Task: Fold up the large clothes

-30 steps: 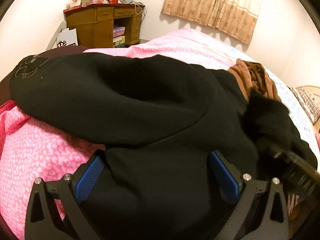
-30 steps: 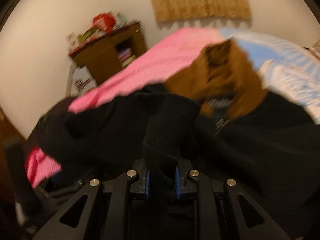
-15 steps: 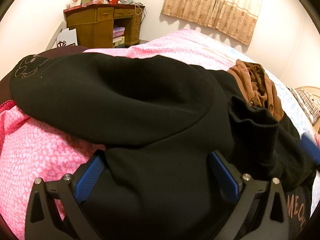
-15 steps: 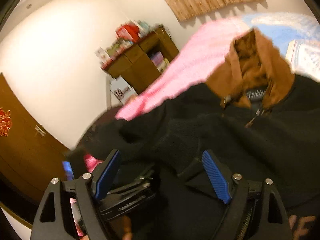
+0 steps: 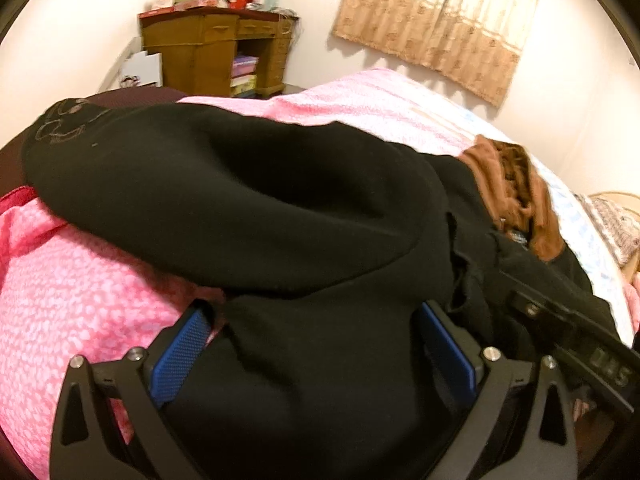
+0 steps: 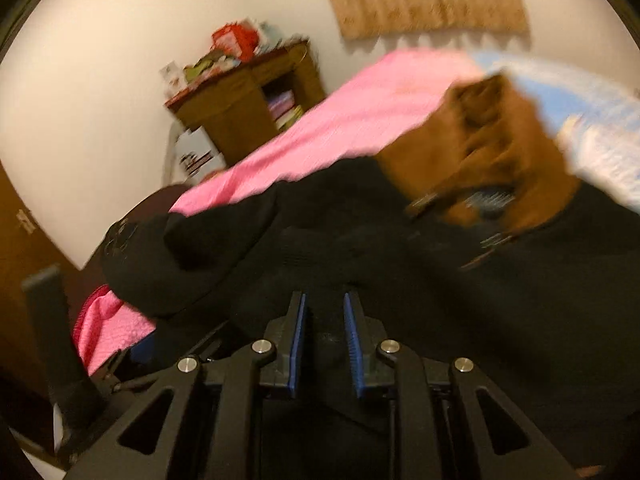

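A black hooded jacket (image 5: pixel 280 208) with brown lining lies on the pink bed (image 5: pixel 80 300). The left gripper (image 5: pixel 312 356) rests on it, fingers spread, likely pinning it; the right gripper (image 6: pixel 324 320) has its fingers nearly together, pinching black fabric to fold.

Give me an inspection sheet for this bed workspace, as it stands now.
Surface: bed with pink blanket.
Job's things: black hoodie spread over it, brown-lined hood at the far end.
Clutter: nothing seen on the bed.
Grippers: left gripper open, fabric between its pads; right gripper nearly closed on black fabric, blurred.
Cables: nothing seen.
Surroundings: wooden desk with piled items, curtain, white walls.
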Demonstrator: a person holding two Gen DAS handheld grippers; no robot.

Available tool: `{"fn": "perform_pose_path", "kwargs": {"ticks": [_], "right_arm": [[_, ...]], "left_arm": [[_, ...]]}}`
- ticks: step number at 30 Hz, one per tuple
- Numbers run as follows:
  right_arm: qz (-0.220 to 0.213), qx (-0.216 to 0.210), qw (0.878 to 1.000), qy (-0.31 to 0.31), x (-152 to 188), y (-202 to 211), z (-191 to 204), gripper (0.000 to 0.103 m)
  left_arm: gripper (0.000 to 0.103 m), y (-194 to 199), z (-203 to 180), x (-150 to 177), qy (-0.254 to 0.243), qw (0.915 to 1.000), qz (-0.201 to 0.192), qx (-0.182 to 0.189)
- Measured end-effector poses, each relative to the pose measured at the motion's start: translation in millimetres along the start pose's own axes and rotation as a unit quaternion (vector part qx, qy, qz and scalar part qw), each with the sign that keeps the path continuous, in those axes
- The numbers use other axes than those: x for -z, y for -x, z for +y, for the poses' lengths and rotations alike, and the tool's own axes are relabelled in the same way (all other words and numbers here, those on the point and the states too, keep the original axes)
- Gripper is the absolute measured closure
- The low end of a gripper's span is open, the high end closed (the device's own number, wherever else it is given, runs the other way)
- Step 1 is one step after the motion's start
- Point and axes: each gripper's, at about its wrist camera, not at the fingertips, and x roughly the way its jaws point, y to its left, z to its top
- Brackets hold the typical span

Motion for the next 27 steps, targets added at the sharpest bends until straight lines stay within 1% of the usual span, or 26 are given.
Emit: {"fn": "perform_pose_path", "kwargs": {"ticks": [2, 3, 5, 6, 8, 9, 10, 11, 13, 14, 15, 16, 17, 18, 20, 21, 22, 25, 26, 27], "right_arm": [[-0.005, -0.023, 1.000, -0.012, -2, -15, -2, 0.082], [0.002, -0.029, 1.000, -0.013, -4, -21, -2, 0.082], [0.009, -0.032, 0.999, -0.004, -8, -23, 0, 0.082], [0.014, -0.040, 0.999, -0.002, -11, -20, 0, 0.082], [0.021, -0.066, 0.998, -0.012, -17, -3, -3, 0.082], [0.014, -0.075, 0.997, -0.015, -19, 9, -5, 0.082], [-0.001, -0.075, 0.997, -0.007, -20, 26, -5, 0.082], [-0.016, -0.065, 0.998, 0.010, -21, 41, -4, 0.081], [-0.048, -0.033, 0.997, 0.043, -22, 74, -8, 0.075], [-0.062, -0.019, 0.997, 0.044, -22, 88, -14, 0.062], [-0.079, -0.004, 0.996, 0.040, -21, 103, -23, 0.044], [-0.100, 0.010, 0.994, 0.036, -18, 118, -35, 0.039], [-0.116, 0.025, 0.992, 0.036, -16, 129, -46, 0.035], [-0.124, 0.051, 0.990, 0.036, -13, 139, -58, 0.035], [-0.123, 0.124, 0.984, 0.021, -7, 152, -87, 0.035], [-0.125, 0.168, 0.978, 0.001, -3, 156, -105, 0.035], [-0.133, 0.198, 0.971, -0.020, 2, 160, -121, 0.035], [-0.144, 0.239, 0.957, -0.078, 18, 164, -166, 0.035], [-0.138, 0.253, 0.954, -0.085, 23, 161, -176, 0.035], [-0.123, 0.272, 0.950, -0.093, 29, 153, -185, 0.035]], "left_arm": [[0.000, 0, 0, 0, 0.000, 1.0000, -0.001, 0.000], [0.000, 0, -1, 0, -0.001, 1.0000, -0.001, -0.001], [0.000, -1, -2, 0, -0.001, 1.0000, -0.001, -0.001], [0.000, -1, -2, 0, -0.001, 1.0000, 0.000, -0.001], [0.000, -1, -1, 0, 0.000, 1.0000, -0.001, 0.001], [0.000, -1, -1, 0, 0.000, 1.0000, -0.001, 0.001], [0.000, -2, -2, 0, 0.000, 1.0000, -0.001, 0.001], [0.000, -1, -1, 0, 0.000, 1.0000, -0.001, 0.001], [0.000, -1, -1, 0, 0.000, 1.0000, -0.001, 0.001], [0.000, -1, -1, 0, 0.000, 1.0000, 0.000, 0.001], [0.000, -2, -1, 0, 0.000, 1.0000, 0.000, 0.000], [0.000, -1, -1, 0, 0.000, 1.0000, 0.000, 0.001], [0.000, -2, -1, 0, -0.001, 1.0000, 0.000, 0.000], [0.000, -2, -1, 0, -0.001, 1.0000, 0.000, -0.001], [0.000, -3, -1, 1, -0.002, 1.0000, 0.001, -0.003], [0.000, -3, -1, 1, -0.003, 1.0000, 0.001, -0.004], [0.000, -3, -1, 1, -0.004, 1.0000, 0.001, -0.005], [0.000, -4, -2, 1, -0.006, 0.9999, 0.003, -0.009], [0.000, -5, -3, 1, -0.006, 0.9999, 0.003, -0.010], [0.000, -4, -4, 2, -0.007, 0.9999, 0.004, -0.011]]}}
